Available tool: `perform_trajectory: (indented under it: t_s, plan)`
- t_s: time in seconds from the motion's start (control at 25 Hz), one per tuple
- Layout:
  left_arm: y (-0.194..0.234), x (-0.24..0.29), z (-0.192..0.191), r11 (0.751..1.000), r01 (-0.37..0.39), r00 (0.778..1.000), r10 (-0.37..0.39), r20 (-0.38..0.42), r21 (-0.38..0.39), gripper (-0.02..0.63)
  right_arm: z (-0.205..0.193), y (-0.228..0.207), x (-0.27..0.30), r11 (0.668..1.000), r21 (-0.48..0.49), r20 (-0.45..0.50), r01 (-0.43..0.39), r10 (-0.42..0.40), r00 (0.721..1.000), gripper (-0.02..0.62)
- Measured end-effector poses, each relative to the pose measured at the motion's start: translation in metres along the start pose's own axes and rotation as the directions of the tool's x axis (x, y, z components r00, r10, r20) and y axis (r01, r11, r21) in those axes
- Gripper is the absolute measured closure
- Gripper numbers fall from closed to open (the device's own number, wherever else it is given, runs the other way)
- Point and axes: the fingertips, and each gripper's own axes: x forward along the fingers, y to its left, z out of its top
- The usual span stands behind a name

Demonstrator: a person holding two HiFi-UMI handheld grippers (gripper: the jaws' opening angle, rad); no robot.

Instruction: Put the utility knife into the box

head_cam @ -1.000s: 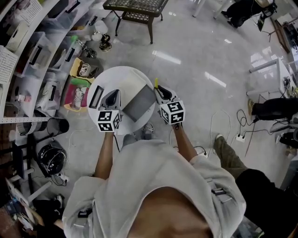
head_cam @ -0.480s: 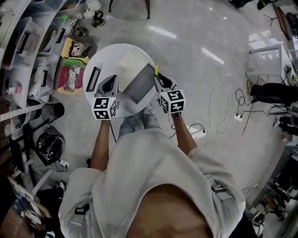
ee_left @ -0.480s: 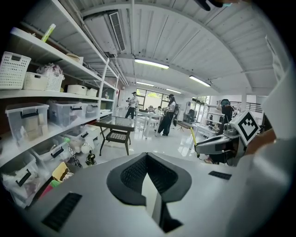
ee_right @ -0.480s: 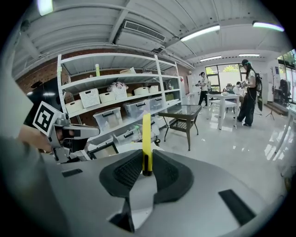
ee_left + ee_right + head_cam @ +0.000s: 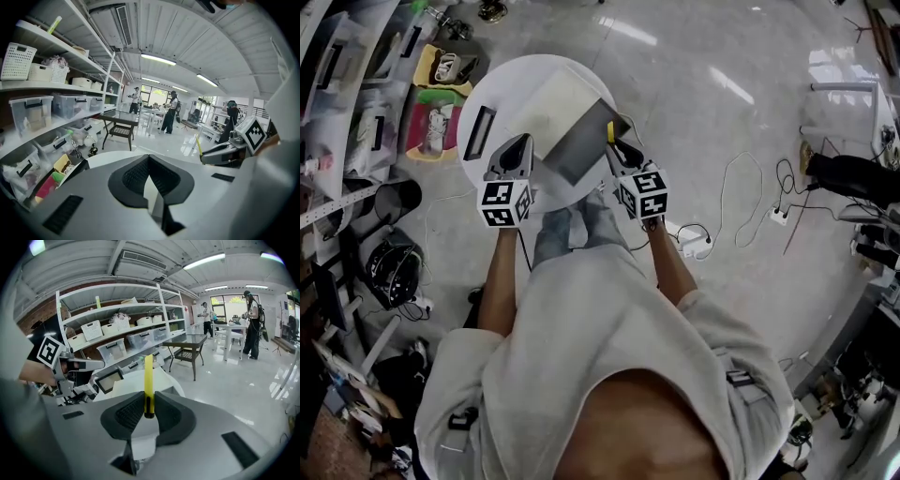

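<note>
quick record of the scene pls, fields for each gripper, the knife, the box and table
left gripper: fingers shut, nothing between them
right gripper: fingers shut on the utility knife
utility knife: yellow, sticks out beyond the fingers, not yet in the box
box: on the table, ahead of both grippers
table: round, white

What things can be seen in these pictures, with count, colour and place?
table: one, white, round, before the person
box: one, grey, open, on the table
utility knife: one, yellow, between the right gripper's jaws
panel: one, black-rimmed, at the table's left edge
side table: one, dark, on the floor beyond
shelves: one white rack with clear bins, left side
left gripper: one, grey, jaws together, empty
right gripper: one, grey, shut on the utility knife
</note>
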Motion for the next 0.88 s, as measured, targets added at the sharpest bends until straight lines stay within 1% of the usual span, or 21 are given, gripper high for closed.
perform_trajectory:
  t_s: [0.2, 0.4, 0.52, 0.6, 0.68, 0.76, 0.88]
  plan:
    - [-0.001, -0.002, -0.014, 1.000, -0.005, 1.000, 0.004, -0.019, -0.019, 0.588, -0.019, 0.011, 0.009, 0.998, -0.048, -0.059, -0.039, 0.036, 0.998, 0.511]
    - [0.000, -0.004, -0.021, 0.999, -0.010, 1.000, 0.010, -0.025, -0.033, 0.588, -0.028, 0.022, 0.019, 0.981, -0.171, -0.133, -0.089, 0.066, 0.989, 0.512]
    - [0.003, -0.007, -0.024, 0.999, -0.019, 0.999, 0.018, -0.028, -0.039, 0.588, -0.033, 0.028, 0.025, 0.954, -0.272, -0.183, -0.129, 0.080, 0.980, 0.512]
    - [0.005, -0.009, -0.025, 0.999, -0.024, 0.999, 0.023, -0.028, -0.043, 0.588, -0.039, 0.030, 0.031, 0.920, -0.357, -0.223, -0.159, 0.081, 0.971, 0.512]
    - [0.008, -0.010, -0.025, 0.998, -0.029, 0.999, 0.028, -0.029, -0.049, 0.588, -0.043, 0.032, 0.036, 0.872, -0.449, -0.263, -0.195, 0.079, 0.962, 0.512]
    - [0.010, -0.011, -0.024, 0.998, -0.033, 0.999, 0.031, -0.028, -0.054, 0.588, -0.047, 0.033, 0.041, 0.809, -0.539, -0.301, -0.233, 0.073, 0.951, 0.511]
    - [0.012, -0.012, -0.025, 0.998, -0.034, 0.999, 0.033, -0.026, -0.056, 0.588, -0.054, 0.037, 0.049, 0.698, -0.653, -0.354, -0.293, 0.060, 0.933, 0.512]
